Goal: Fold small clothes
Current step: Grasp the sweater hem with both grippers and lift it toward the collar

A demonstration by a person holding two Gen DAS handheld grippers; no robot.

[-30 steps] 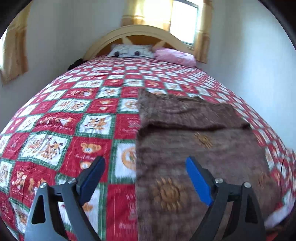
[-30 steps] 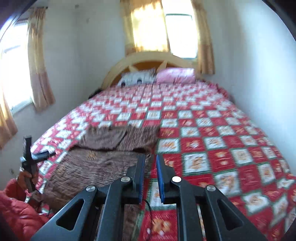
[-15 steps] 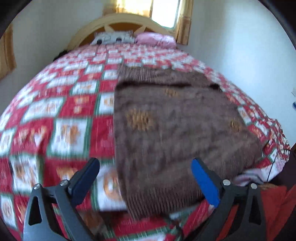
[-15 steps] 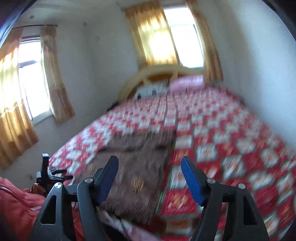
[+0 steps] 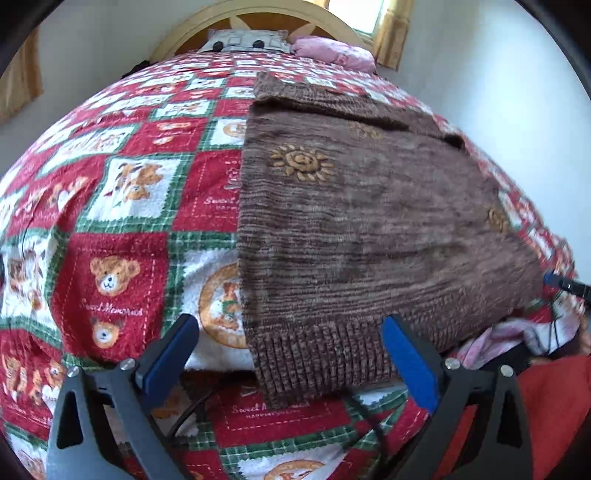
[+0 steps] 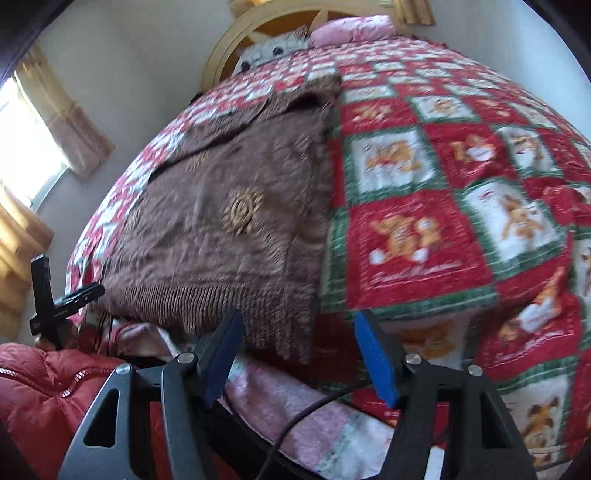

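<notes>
- Left wrist view: ahead of you a pink pillow and a grey patterned pillow lean at the curved wooden headboard; a yellow curtain hangs beside the window at top right. Black cables trail across the bed's near edge below the fingers, and red quilted fabric fills the lower right corner.
- The surface is a red, white and green teddy-bear quilt covering the whole bed, with pale walls behind.
- The brown knit sweater lies flat on the quilt, its ribbed hem hanging over the near edge. Your left gripper stands spread wide and holds nothing; the hem's left corner lies between its blue pads, touching neither as far as you can see.
- Right wrist view: the picture is blurred. Your other gripper shows at the far left as a dark cross-shaped frame beside the sweater's far hem corner. A black cable runs under the fingers over pinkish bedding, and a red puffer jacket sits lower left. Curtains frame a bright window on the left wall.
- The bear quilt spreads to the right.
- Your right gripper has just been closing slightly, yet it is still released and empty; the hem's near corner hangs just above the gap between its pads.
</notes>
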